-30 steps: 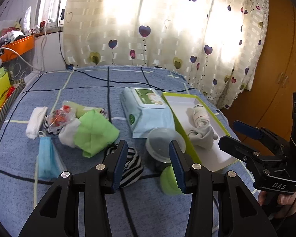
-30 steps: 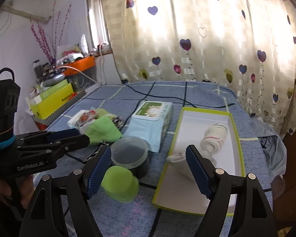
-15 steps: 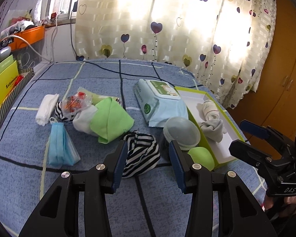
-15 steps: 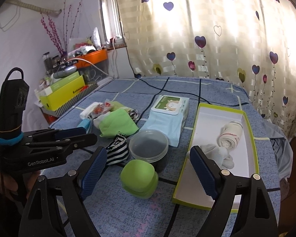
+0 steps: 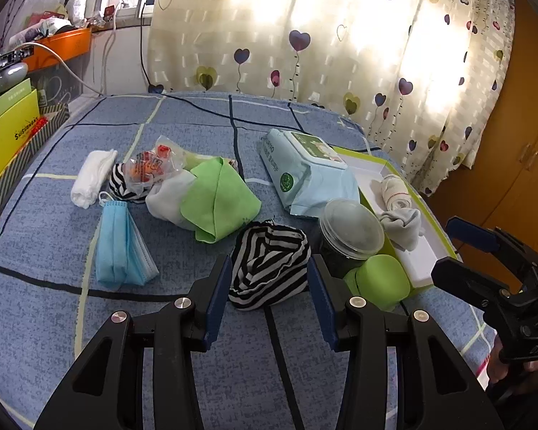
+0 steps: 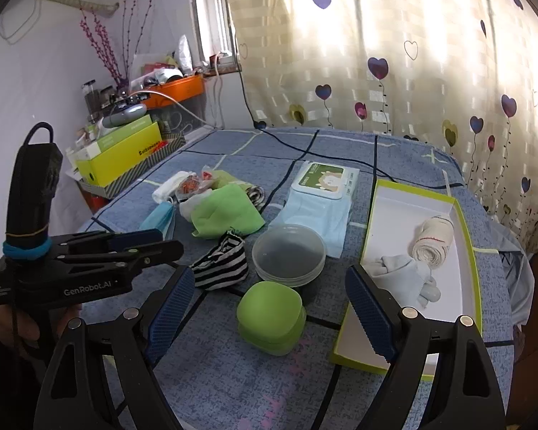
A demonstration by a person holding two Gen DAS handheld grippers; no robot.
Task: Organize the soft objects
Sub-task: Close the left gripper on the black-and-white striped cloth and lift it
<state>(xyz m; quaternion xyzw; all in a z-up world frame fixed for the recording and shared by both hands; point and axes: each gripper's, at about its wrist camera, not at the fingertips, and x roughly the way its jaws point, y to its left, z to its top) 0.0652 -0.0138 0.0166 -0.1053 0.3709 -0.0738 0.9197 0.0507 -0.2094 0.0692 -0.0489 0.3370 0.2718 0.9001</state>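
Left tongs (image 5: 269, 288) open wide, empty, straddling the striped cloth (image 5: 269, 268) on the bed (image 5: 53, 304), not yet gripping. It's light and floppy; pinch the bunched middle. Right tongs (image 6: 269, 313) gape empty, box (image 6: 464, 222) far right.

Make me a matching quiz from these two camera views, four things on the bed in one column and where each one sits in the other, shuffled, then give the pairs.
Things:
1. striped cloth
2. rolled bandage
3. blue face masks
4. green case

Places:
A. inside the white box with the green rim
B. between the fingers of the open left claw
C. in front of the clear-lidded tub, near the open right claw
D. beside the white folded cloth, at the left of the pile

Pairs: 1-B, 2-A, 3-D, 4-C
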